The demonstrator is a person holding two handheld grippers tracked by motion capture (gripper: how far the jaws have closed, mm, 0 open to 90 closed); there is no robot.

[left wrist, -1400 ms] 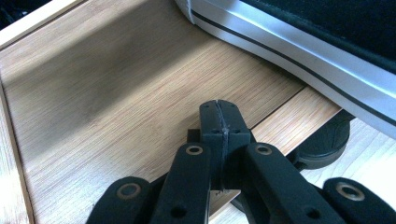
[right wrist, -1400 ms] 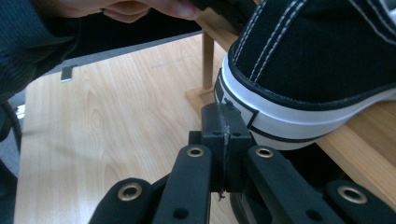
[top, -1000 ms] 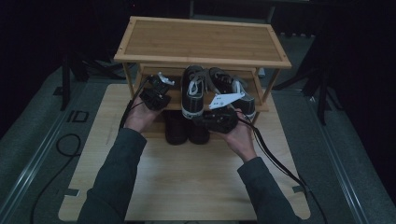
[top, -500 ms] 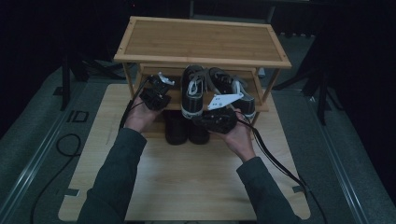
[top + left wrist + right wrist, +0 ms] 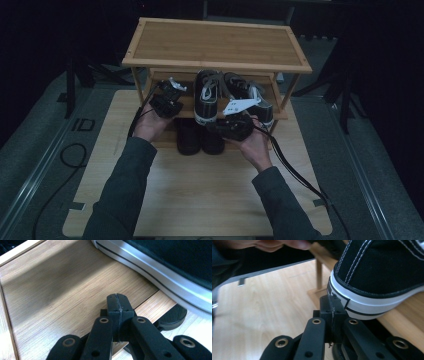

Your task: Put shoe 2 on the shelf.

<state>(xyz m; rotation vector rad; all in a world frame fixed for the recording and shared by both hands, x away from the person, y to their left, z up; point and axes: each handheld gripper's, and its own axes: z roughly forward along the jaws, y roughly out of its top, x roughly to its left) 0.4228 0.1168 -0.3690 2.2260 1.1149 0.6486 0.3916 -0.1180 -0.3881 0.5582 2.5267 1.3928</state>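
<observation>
Reading the right gripper [image 5: 331, 305] first: its two black jaws are pressed flat together with nothing between them, tips just at the white rubber heel of the right-hand black canvas sneaker [image 5: 384, 275], touching or nearly so; we cannot tell which. The left gripper [image 5: 118, 306] is likewise fully closed and empty, hovering over a bare stretch of the bamboo middle shelf [image 5: 62, 290], with the white sole edge of the left-hand sneaker [image 5: 160, 270] beside it.

In the high view the pair sits on the middle tier of the shoe rack [image 5: 215, 42], heels toward the person, the left-hand sneaker [image 5: 206, 97] and right-hand sneaker [image 5: 250, 95] side by side. The heels project past the shelf's front lip. A darker pair of shoes [image 5: 197, 137] stands on the lowest tier directly below. The rack rests on a pale wooden board [image 5: 200, 190].

Risks as we judge them:
- Closed jaws cannot take hold. If the right gripper pushes on as it stands, it will shove the heel instead of gripping it, skewing the sneaker against its neighbour.
- A pull or nudge toward the person could tip the overhanging heel off the lip and onto the shoes below.
- The heel rubber looks smooth and curved; a shallow pinch there may slip.
- The right gripper's cable [image 5: 295, 170] trails across the board and could drag.
</observation>
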